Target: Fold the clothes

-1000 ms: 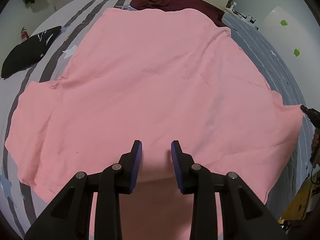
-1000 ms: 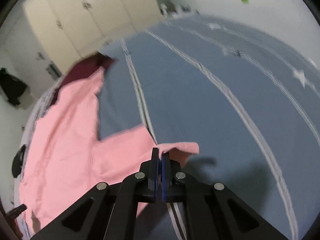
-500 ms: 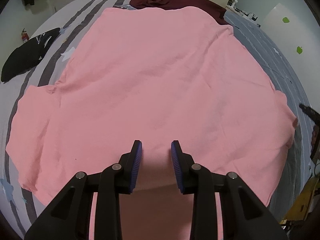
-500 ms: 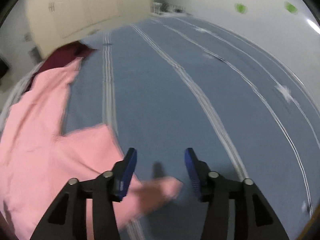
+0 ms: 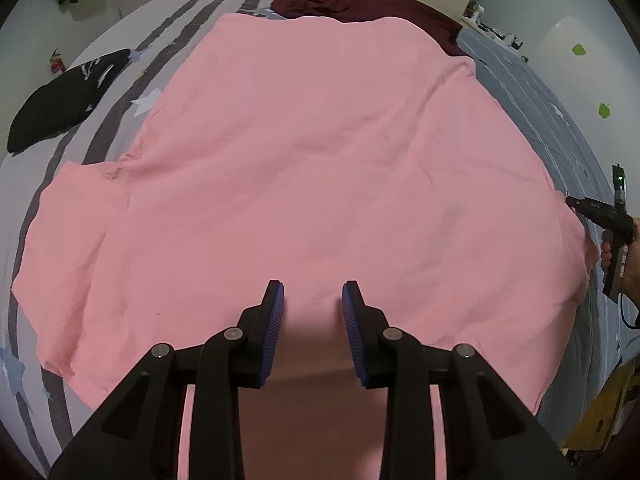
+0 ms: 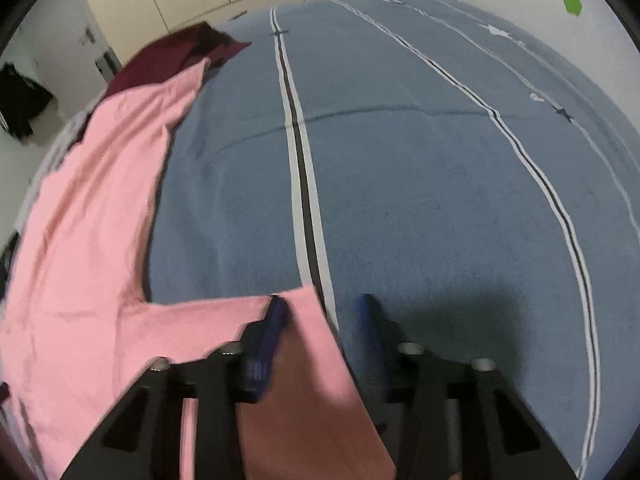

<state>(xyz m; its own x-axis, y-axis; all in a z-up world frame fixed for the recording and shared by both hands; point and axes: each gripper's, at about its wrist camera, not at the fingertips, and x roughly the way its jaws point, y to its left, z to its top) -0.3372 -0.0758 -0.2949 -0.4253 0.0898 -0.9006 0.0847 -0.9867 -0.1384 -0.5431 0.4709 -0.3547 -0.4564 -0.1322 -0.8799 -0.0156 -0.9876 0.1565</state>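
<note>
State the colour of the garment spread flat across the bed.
Pink garment, plain with no pattern; the left wrist view shows it best.

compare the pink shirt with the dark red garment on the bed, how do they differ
The pink shirt is light pink; the dark red garment is deep maroon. The pink shirt lies spread out nearly flat, while the dark red garment is bunched and creased. The pink shirt covers the near and middle bed; the dark red garment sits at the far end, partly under the pink shirt's far edge. Both rest on the bed.

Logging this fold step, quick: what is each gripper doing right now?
Left gripper: jaws apart over the pink shirt, holding nothing.
Right gripper: jaws closing, sleeve between them, not yet pinched.
</note>
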